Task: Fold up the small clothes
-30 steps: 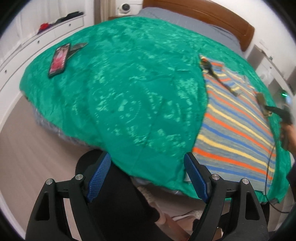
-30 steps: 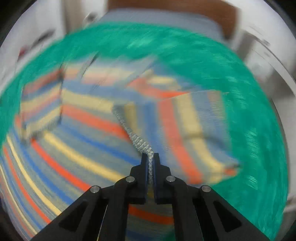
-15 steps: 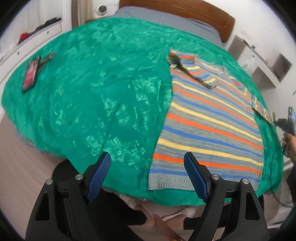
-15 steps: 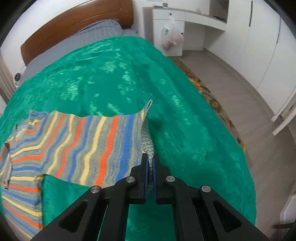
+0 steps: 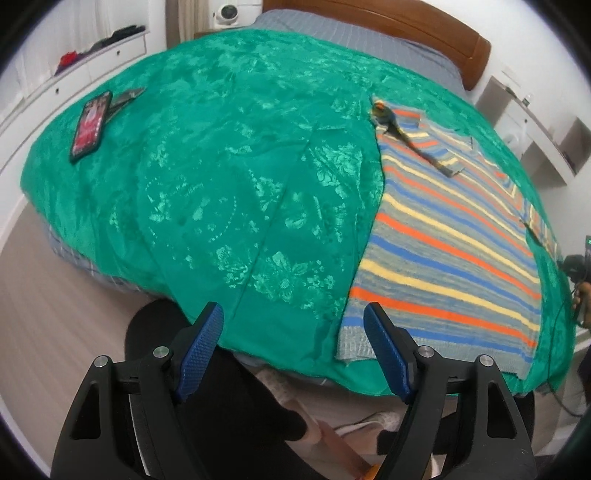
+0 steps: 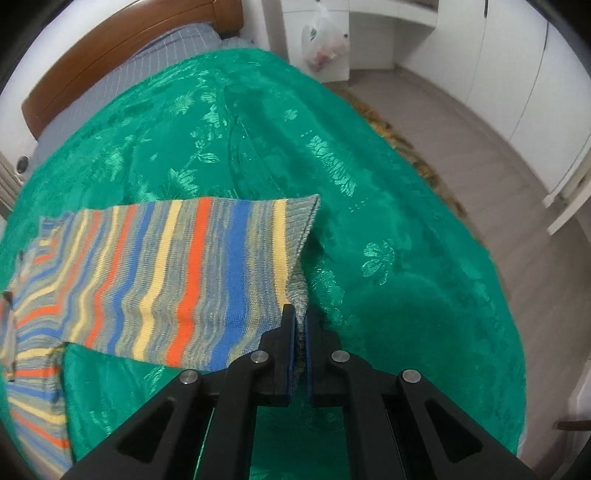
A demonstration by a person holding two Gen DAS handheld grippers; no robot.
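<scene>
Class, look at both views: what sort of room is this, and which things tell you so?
Most likely a bedroom: a bed under a green bedspread, a wooden headboard behind it, and white drawers along the wall.

Left gripper (image 5: 293, 345) hangs with jaws wide, nothing between them, over the near edge of green bedspread (image 5: 221, 177). Striped sweater (image 5: 454, 254) lies flat at right. Phone (image 5: 90, 125) far left. Right gripper (image 5: 576, 266) barely visible at right edge.
</scene>
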